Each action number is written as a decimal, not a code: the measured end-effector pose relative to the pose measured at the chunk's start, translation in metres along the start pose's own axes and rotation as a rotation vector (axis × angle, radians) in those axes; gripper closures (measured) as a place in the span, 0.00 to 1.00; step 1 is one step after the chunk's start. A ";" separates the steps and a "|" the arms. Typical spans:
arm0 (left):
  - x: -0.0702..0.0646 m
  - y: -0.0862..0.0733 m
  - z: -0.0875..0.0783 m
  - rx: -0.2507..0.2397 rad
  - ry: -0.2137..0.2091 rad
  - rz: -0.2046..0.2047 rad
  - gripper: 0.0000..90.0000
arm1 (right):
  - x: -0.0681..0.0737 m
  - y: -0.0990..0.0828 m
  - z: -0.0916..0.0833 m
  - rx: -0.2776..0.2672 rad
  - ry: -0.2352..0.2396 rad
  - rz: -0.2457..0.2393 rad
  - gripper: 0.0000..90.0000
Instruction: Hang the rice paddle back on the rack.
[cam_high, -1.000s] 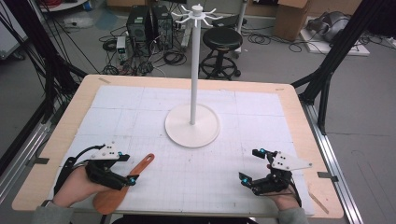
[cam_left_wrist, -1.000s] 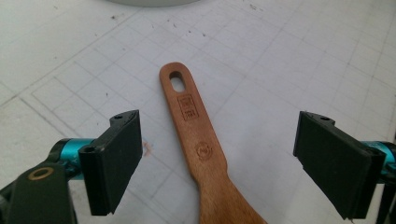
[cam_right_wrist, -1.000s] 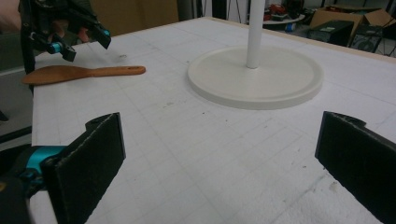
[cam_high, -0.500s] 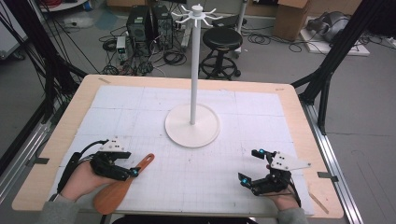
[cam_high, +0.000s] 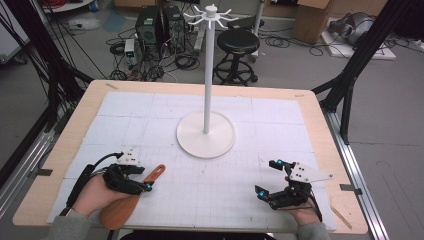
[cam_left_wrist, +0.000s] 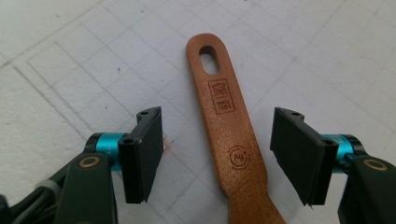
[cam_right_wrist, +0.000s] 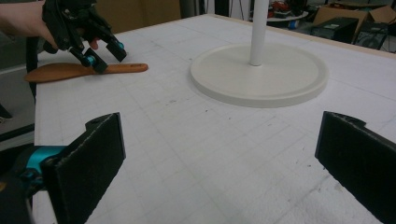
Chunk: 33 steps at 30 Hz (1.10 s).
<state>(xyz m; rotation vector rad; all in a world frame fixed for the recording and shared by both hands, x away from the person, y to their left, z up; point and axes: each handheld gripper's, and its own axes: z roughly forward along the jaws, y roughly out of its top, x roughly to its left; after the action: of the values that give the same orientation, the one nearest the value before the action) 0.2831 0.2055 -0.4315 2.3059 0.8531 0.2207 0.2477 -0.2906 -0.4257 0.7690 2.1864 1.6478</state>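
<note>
Left gripper view shows your left gripper (cam_left_wrist: 217, 156) straddling the handle of the wooden spatula (cam_left_wrist: 229, 135); its jaws have just been closing, yet both pads stand clear of the wood, so nothing is grasped. The spatula lies flat on the white mat (cam_high: 280, 125) at the near left corner. Your right gripper (cam_high: 272, 177) rests near right, jaws wide apart, well apart from the white stand (cam_high: 206, 132).
</note>
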 end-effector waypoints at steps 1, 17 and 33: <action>-0.001 0.000 0.001 -0.002 0.009 0.009 0.38 | 0.000 0.000 0.000 0.000 0.000 0.001 0.00; -0.014 0.007 0.000 0.071 0.079 -0.016 0.58 | 0.000 0.000 0.000 0.003 0.003 -0.003 0.00; -0.017 0.008 -0.001 0.082 0.075 -0.045 0.70 | 0.001 0.001 0.000 0.005 0.007 -0.006 0.00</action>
<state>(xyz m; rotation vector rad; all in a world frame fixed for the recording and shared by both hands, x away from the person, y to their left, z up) 0.2739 0.1909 -0.4242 2.3638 0.9677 0.2589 0.2470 -0.2897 -0.4250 0.7584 2.1969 1.6450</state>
